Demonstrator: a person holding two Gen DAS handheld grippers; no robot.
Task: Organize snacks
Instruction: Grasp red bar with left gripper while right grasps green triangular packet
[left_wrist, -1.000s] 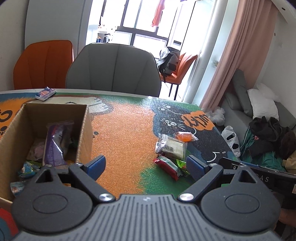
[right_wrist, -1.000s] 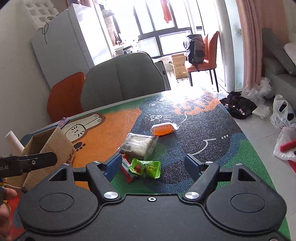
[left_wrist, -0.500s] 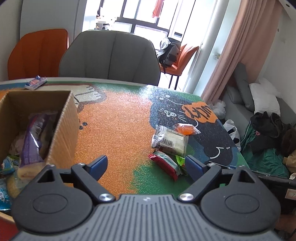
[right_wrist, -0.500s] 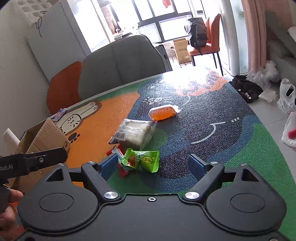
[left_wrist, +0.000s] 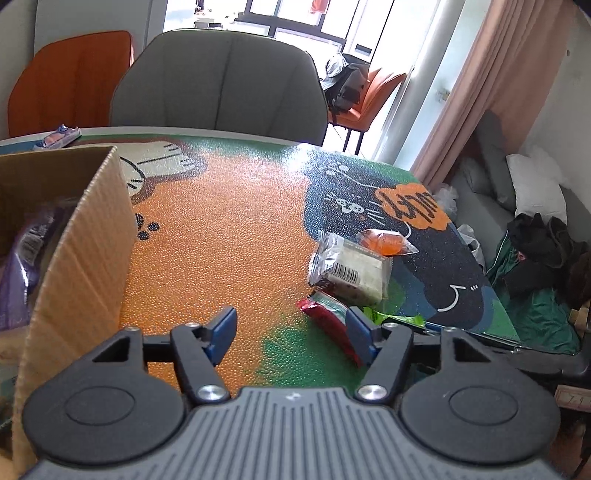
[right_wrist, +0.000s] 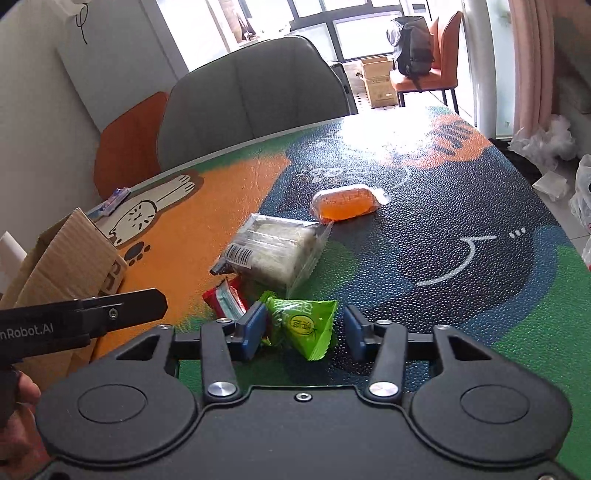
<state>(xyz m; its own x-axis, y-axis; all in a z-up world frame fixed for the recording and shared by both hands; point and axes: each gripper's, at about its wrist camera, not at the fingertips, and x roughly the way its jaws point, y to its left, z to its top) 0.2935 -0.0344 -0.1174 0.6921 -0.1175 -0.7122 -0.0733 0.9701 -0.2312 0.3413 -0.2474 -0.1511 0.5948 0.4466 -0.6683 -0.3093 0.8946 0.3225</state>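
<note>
Closing right tool (right_wrist: 304, 328) now straddles crinkly triangular green packet (right_wrist: 304, 326)

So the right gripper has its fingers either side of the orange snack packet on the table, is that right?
Not quite. In the right wrist view the right gripper straddles the green snack packet, with its jaws just closing in and a gap showing on the right side. The orange snack packet lies farther out on the table, untouched.
</note>
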